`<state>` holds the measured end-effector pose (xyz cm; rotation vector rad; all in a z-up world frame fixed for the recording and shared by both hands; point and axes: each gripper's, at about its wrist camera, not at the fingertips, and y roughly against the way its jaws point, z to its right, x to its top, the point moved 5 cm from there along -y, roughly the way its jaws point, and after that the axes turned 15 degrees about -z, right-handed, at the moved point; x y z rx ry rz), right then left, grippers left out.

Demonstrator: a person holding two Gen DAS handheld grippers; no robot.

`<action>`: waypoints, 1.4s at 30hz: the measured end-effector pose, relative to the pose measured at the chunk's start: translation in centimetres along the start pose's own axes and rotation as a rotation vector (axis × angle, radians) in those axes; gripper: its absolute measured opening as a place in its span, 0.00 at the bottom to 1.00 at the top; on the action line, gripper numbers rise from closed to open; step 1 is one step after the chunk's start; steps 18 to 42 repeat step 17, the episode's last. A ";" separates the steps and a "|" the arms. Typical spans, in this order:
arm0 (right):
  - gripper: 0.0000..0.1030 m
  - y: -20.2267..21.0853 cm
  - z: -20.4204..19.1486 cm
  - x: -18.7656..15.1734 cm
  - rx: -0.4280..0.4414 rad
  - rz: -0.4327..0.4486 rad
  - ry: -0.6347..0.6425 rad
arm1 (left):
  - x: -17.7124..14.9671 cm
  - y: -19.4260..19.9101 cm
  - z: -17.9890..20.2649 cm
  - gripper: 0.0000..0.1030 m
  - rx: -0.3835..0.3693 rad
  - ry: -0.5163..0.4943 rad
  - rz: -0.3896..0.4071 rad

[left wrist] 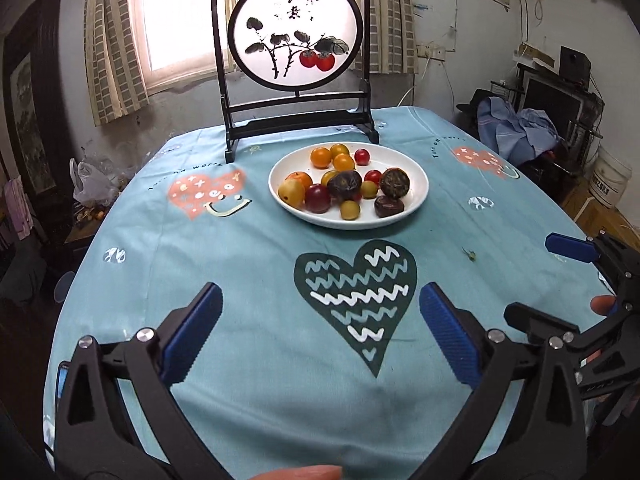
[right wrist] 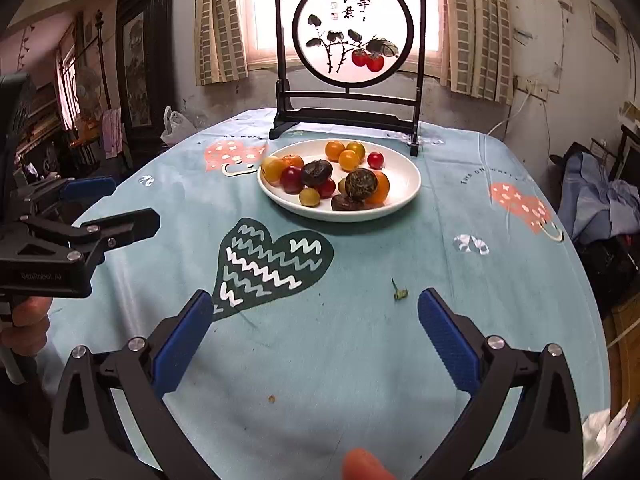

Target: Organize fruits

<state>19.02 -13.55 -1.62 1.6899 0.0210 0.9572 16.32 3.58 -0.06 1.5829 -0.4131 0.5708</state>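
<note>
A white plate (left wrist: 416,184) holds several small fruits: orange, yellow and red ones and dark wrinkled passion fruits (left wrist: 345,185). It stands at the far middle of the table, and shows in the right wrist view (right wrist: 408,196) too. My left gripper (left wrist: 320,312) is open and empty, low over the cloth well short of the plate. My right gripper (right wrist: 314,320) is also open and empty, beside it on the right, and appears in the left wrist view (left wrist: 536,280). The left gripper shows at the left edge of the right wrist view (right wrist: 104,208).
A light blue tablecloth with heart prints (left wrist: 356,296) covers the round table. A black-framed screen with a persimmon painting (left wrist: 296,60) stands behind the plate. A small green stem (right wrist: 400,293) and a crumb (right wrist: 272,399) lie on the cloth. Clutter surrounds the table.
</note>
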 end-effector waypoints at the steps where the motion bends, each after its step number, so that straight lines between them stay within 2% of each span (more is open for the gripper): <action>1: 0.99 0.2 0.0 -0.3 -0.003 0.001 -0.006 | -0.2 0.1 0.0 0.98 -0.003 0.001 0.000; 16: 0.99 1.4 -0.3 -1.1 -0.010 0.013 -0.004 | -1.4 1.3 -0.2 0.98 0.001 0.018 0.015; 42: 0.99 1.5 -0.4 -1.1 -0.011 0.013 -0.001 | -1.4 1.4 -0.2 0.98 0.001 0.018 0.014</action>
